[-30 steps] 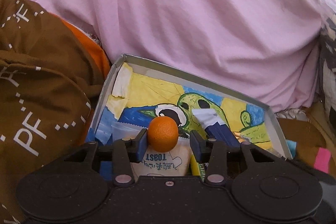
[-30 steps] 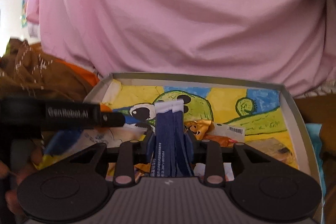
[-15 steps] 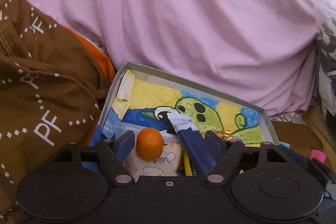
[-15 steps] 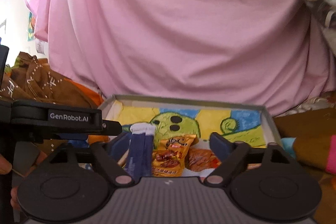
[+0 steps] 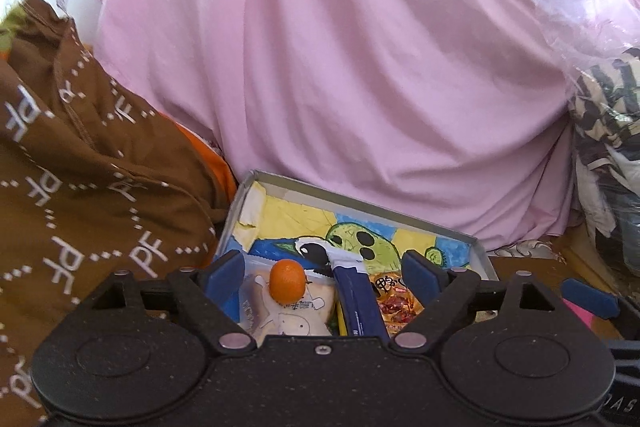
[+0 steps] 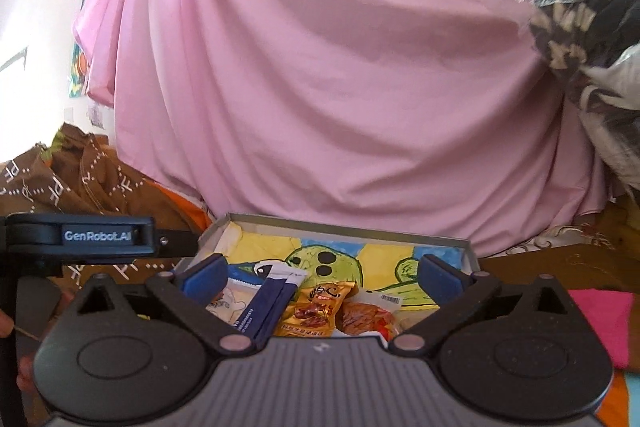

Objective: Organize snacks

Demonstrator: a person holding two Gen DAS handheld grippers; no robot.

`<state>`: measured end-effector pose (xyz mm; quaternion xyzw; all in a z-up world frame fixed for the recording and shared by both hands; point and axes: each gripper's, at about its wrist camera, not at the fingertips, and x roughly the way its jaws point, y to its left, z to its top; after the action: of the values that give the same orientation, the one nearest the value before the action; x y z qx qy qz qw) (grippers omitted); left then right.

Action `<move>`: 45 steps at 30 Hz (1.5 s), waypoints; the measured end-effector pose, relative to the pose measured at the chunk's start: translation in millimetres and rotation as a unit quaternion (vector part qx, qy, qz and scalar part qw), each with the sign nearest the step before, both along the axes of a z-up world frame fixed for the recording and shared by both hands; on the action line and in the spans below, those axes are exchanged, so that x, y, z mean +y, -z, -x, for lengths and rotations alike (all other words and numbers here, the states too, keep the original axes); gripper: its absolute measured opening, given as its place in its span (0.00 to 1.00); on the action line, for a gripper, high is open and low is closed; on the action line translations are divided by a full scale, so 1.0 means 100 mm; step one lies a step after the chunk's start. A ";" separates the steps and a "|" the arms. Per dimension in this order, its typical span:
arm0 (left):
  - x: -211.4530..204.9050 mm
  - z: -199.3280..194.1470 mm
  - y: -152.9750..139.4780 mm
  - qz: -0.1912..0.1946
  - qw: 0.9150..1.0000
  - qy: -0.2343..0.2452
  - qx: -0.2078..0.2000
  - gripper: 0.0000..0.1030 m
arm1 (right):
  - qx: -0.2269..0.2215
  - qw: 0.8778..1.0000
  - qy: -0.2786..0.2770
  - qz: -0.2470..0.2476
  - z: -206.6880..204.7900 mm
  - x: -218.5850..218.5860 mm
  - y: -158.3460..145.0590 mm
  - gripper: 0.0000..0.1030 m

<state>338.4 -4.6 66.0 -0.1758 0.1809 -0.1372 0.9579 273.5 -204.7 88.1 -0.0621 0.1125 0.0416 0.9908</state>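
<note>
Pink sheet behind; brown lettered cloth left; pink item right.

I see bright, soft daylight in both views; the white wall at upper left blows out. Pink sheet shows gentle fold shadows. Fisheye bends edges; corners vignette black.

Snack-crowded box, pink cloth close behind
</note>
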 end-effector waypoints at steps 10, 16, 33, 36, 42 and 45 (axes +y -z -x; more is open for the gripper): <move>0.09 0.47 -0.25 -0.031 0.999 -0.007 -0.022 0.84 | -0.019 1.000 0.008 -0.015 0.44 0.01 -0.21 1.00; 0.11 0.82 -0.33 -0.051 0.998 -0.006 -0.030 0.84 | -0.028 0.999 0.014 -0.030 0.74 0.00 -0.28 1.00; 0.15 1.68 -0.17 -0.091 0.996 -0.005 -0.020 0.85 | -0.023 0.997 0.044 -0.057 1.52 -0.09 -0.15 1.00; 0.17 1.84 -0.04 -0.093 0.996 -0.004 -0.001 0.85 | -0.015 0.996 0.050 -0.069 1.64 -0.10 -0.07 1.00; 0.18 2.14 0.18 -0.115 0.993 0.000 0.016 0.85 | 0.005 0.996 0.058 -0.075 1.88 -0.08 0.14 1.00; 0.17 2.26 0.24 -0.125 0.992 -0.001 0.016 0.85 | 0.016 0.995 0.062 -0.076 1.99 -0.08 0.25 1.00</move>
<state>112.5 12.4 41.6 -0.0568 0.2121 -0.1098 0.9694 74.8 -212.2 63.5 0.0216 0.1286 -0.0107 0.9914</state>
